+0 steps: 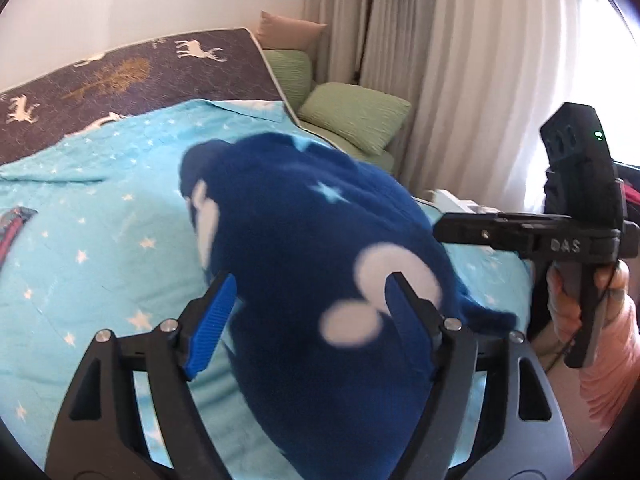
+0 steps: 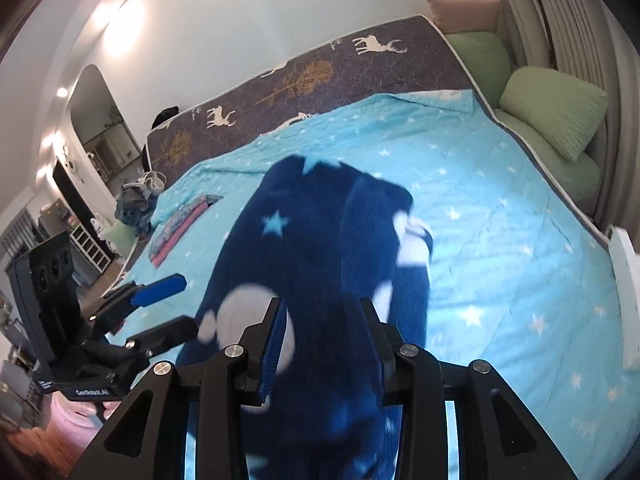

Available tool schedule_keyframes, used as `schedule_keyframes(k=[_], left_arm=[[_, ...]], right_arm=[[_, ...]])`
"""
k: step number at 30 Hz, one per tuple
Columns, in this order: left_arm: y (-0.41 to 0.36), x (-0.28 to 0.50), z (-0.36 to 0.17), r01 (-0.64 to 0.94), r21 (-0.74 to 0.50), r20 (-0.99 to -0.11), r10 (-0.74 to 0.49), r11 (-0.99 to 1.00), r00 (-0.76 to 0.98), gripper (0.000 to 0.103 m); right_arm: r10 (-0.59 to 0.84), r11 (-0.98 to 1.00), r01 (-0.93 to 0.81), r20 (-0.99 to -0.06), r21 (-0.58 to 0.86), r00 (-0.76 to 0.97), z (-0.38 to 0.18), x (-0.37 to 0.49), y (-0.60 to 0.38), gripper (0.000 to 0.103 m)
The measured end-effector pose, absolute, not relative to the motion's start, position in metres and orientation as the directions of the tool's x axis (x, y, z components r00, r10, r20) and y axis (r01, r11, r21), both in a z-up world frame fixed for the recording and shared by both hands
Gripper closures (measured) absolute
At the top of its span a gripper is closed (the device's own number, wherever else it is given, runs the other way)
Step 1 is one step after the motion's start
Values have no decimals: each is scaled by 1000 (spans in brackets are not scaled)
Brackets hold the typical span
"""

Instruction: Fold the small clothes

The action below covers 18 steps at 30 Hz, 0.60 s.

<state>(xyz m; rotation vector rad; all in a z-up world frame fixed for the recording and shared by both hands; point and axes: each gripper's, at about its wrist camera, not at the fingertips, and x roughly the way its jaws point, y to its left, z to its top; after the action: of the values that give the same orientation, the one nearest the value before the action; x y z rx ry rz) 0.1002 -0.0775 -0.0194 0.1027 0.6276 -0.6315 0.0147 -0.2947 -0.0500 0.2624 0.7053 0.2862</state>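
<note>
Navy fleece garment (image 1: 320, 240) lies blurred on turquoise bedspread (image 1: 80, 240). Left hand-held gripper (image 1: 312, 288) spread wide over it; right hand-held gripper (image 2: 324, 320) narrower w/ fleece between pads, grip unclear.

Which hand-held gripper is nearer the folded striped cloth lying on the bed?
Left. The left hand-held gripper sits on the striped cloth's side; the right hand-held gripper is farther, over the blue garment.

Dark blue fleece garment (image 2: 320, 264) with pale stars and circles, bunched on the bed.
</note>
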Motion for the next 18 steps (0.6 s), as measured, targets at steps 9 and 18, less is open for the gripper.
schedule_keyframes(k=[9, 18], left_arm=[[-89, 172, -57, 570, -182, -658, -530, 801, 535, 6], [-65, 214, -113, 474, -515, -641, -688, 714, 340, 2]], right_arm=[[340, 938, -183, -667, 296, 663, -71, 72, -277, 66], [375, 920, -141, -723, 365, 580, -111, 108, -289, 63]])
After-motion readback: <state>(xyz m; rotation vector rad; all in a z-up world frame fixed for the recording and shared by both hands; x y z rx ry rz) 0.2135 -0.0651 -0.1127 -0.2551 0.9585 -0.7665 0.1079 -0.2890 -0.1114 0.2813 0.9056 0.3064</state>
